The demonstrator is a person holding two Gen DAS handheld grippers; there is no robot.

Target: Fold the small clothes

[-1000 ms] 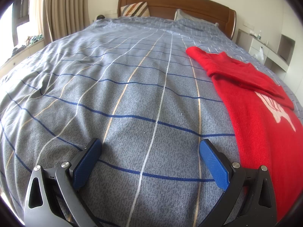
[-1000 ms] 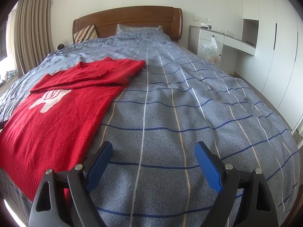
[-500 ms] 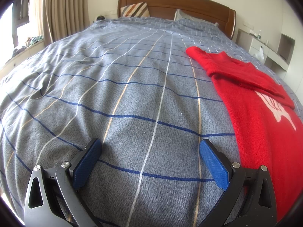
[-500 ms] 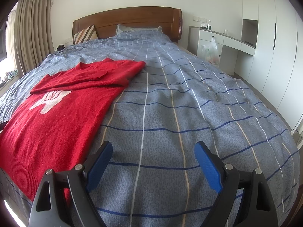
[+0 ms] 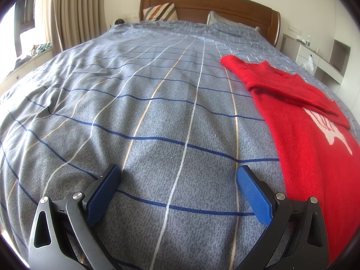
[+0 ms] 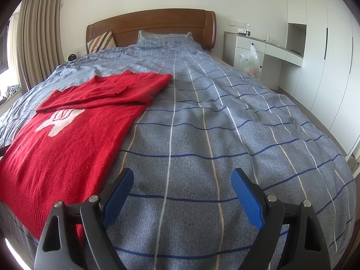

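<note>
Nothing has shifted in the last second; left tool and right tool hover with jaws spread wide and empty over the bed; between them the red sweater lies untouched, sleeves already folded in; next fold seemingly pending.
</note>
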